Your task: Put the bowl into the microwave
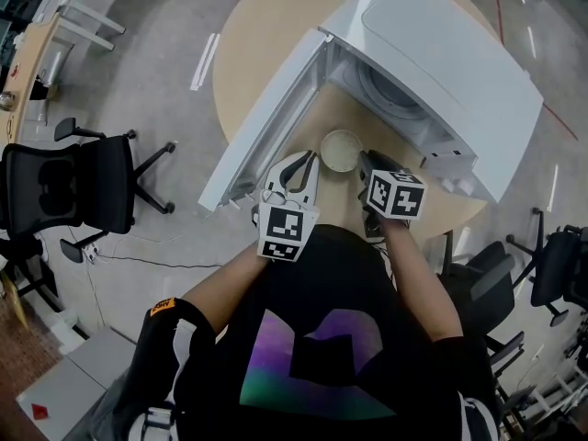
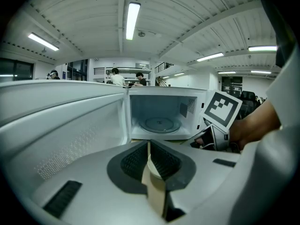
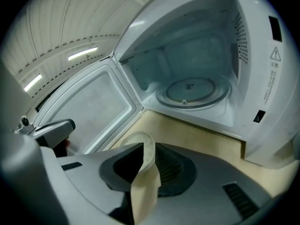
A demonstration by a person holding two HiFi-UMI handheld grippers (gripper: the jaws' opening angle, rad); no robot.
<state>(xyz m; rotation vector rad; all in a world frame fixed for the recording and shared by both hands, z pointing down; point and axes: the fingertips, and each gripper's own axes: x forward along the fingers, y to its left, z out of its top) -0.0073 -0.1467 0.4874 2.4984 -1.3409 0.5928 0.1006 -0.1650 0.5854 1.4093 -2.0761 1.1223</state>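
A small cream bowl (image 1: pixel 341 150) sits in front of the open white microwave (image 1: pixel 441 62), between my two grippers. My left gripper (image 1: pixel 315 159) is shut on the bowl's left rim, and the rim (image 2: pixel 157 170) shows in the narrow gap between its dark pads. My right gripper (image 1: pixel 364 161) is shut on the opposite rim, with the bowl (image 3: pixel 143 146) reaching left from its jaws. The microwave door (image 1: pixel 266 127) hangs wide open to the left. The glass turntable (image 3: pixel 192 92) inside is bare. I cannot tell whether the bowl rests on the round wooden table (image 1: pixel 248 53).
The open door (image 3: pixel 93 102) stands close on the left of the bowl. The microwave's right wall and control side (image 3: pixel 272 78) bound the opening. Black office chairs (image 1: pixel 69 186) stand on the floor left and right (image 1: pixel 551 274). People (image 2: pixel 115 76) stand far off.
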